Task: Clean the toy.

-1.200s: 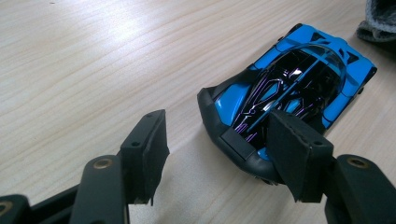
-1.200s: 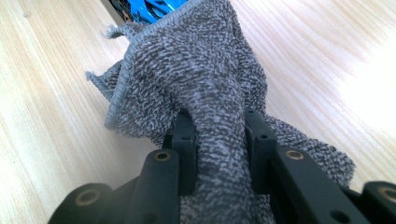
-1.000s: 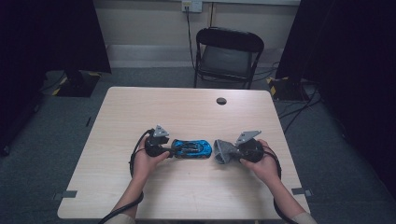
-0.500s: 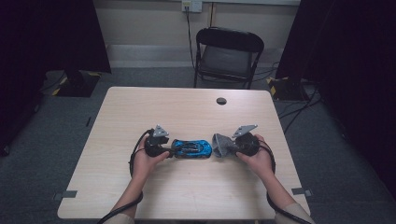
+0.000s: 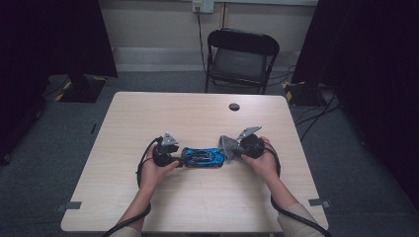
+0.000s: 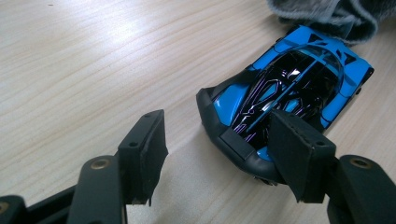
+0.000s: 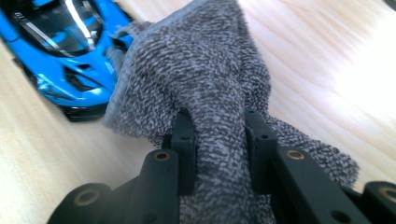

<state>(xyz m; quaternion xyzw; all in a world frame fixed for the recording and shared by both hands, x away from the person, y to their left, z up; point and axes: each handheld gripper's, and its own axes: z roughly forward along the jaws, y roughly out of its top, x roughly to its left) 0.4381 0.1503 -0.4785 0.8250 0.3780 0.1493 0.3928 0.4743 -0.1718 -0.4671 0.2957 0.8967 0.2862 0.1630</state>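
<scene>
A blue and black toy car (image 5: 202,157) (image 6: 289,88) lies on the wooden table (image 5: 197,113), lengthwise between my two grippers. My left gripper (image 5: 179,159) (image 6: 217,140) is at the car's left end with its jaws open. One jaw overlaps the car's corner and the other stands apart on bare wood. My right gripper (image 5: 231,150) (image 7: 217,135) is shut on a bunched grey cloth (image 5: 225,145) (image 7: 201,70). The cloth (image 6: 327,14) hangs over the jaws and meets the car's (image 7: 70,37) other end.
A small black round disc (image 5: 234,106) sits near the table's far edge. A black folding chair (image 5: 242,54) stands behind the table. Cables trail from both grippers along the forearms toward the near edge.
My right gripper has moved left with the grey cloth, bringing it up against the car's end. The left gripper and the car have stayed put.
</scene>
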